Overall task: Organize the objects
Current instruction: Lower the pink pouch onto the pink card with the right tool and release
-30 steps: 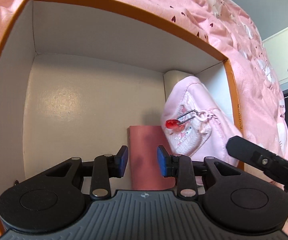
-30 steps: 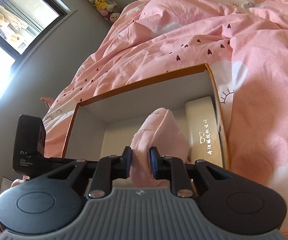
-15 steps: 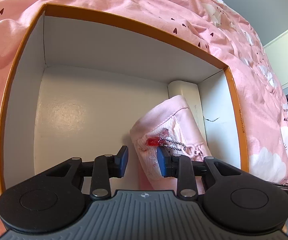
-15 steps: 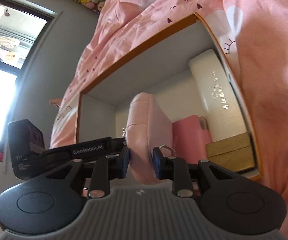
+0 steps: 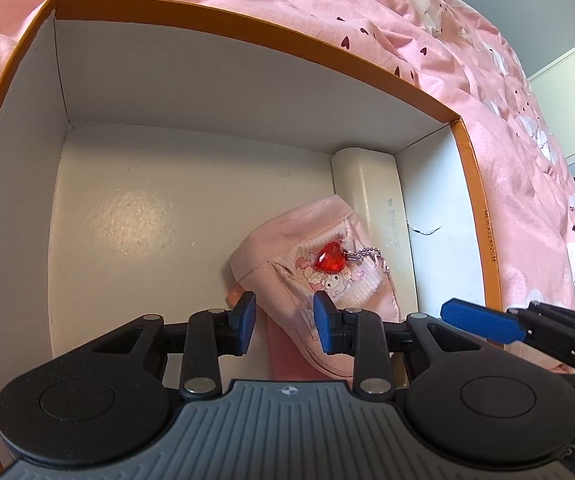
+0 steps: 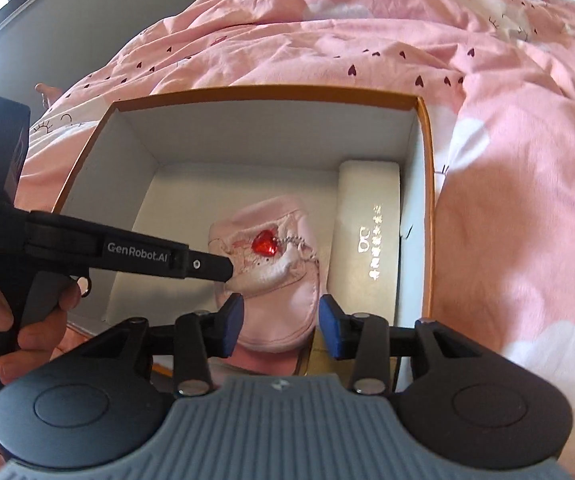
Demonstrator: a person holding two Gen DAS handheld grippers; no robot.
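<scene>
**Pouch set down in box; right jaws letting go**

Progress: the pink pouch [image 6: 271,280] lies inside the orange-rimmed box [image 6: 425,184], lower centre of the right wrist view, just beside the white case [image 6: 369,240] along the right wall. A pink item and a tan box peek out under it. Most of the box floor is bare; whether more items wait outside cannot be told.

Right gripper [image 6: 281,326]: jaws opening, pouch between them, pads apparently clear of the fabric.

Left gripper [image 5: 283,326]: jaws partly spread, pinching nothing, poised above the pouch edge.

Pouch: soft, slumped, cartoon print, red heart charm [image 5: 329,257] on a bead chain, facing up.
</scene>
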